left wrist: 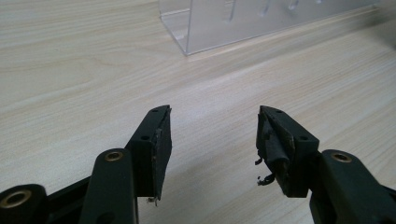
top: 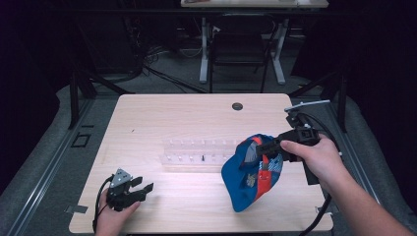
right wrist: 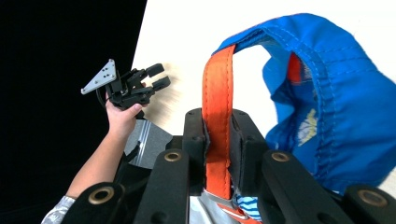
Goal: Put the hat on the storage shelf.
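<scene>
A blue cap (top: 248,174) with an orange strap (right wrist: 217,93) hangs above the table's right half. My right gripper (top: 261,147) is shut on that strap, and in the right gripper view the strap runs up between the two jaws to the blue fabric (right wrist: 336,107). My left gripper (top: 141,188) sits low near the table's front left corner, open, with nothing between its fingers (left wrist: 159,140). The right gripper view also catches the left gripper (right wrist: 156,77) farther off, held in a hand.
A clear acrylic rack (top: 196,152) with pegs lies across the middle of the wooden table (top: 162,118); its corner (left wrist: 196,28) is ahead of the left gripper. A round cable hole (top: 237,106) is near the far edge. A chair and desk legs stand beyond.
</scene>
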A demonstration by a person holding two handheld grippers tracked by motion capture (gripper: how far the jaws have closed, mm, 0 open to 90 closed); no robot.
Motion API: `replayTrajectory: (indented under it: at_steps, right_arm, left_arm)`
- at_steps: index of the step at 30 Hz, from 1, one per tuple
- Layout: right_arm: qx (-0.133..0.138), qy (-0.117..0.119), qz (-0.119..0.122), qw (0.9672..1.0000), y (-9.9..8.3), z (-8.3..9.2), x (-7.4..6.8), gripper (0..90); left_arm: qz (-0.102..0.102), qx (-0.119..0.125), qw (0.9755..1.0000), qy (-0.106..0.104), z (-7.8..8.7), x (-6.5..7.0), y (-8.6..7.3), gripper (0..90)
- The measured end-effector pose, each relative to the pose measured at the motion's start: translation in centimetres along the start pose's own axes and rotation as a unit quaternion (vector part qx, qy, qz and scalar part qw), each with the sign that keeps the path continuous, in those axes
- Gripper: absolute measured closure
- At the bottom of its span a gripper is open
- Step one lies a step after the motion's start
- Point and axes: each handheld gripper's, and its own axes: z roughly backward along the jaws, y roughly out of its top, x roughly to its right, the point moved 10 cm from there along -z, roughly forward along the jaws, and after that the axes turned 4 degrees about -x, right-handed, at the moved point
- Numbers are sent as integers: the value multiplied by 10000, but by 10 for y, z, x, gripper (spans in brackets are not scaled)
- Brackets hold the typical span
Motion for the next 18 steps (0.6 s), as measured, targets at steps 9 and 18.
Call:
replayTrajectory:
  at_steps: [9, 18]
  right_arm:
    - [140, -176, -60, 9997, 10, 18, -3, 780]
    - [254, 107, -122, 9995, 21, 27, -17, 781]
  left_arm:
    - [-9, 56, 10000, 10, -1, 1, 1, 454]
    - [-1, 25, 10000, -4, -1, 1, 0, 454]
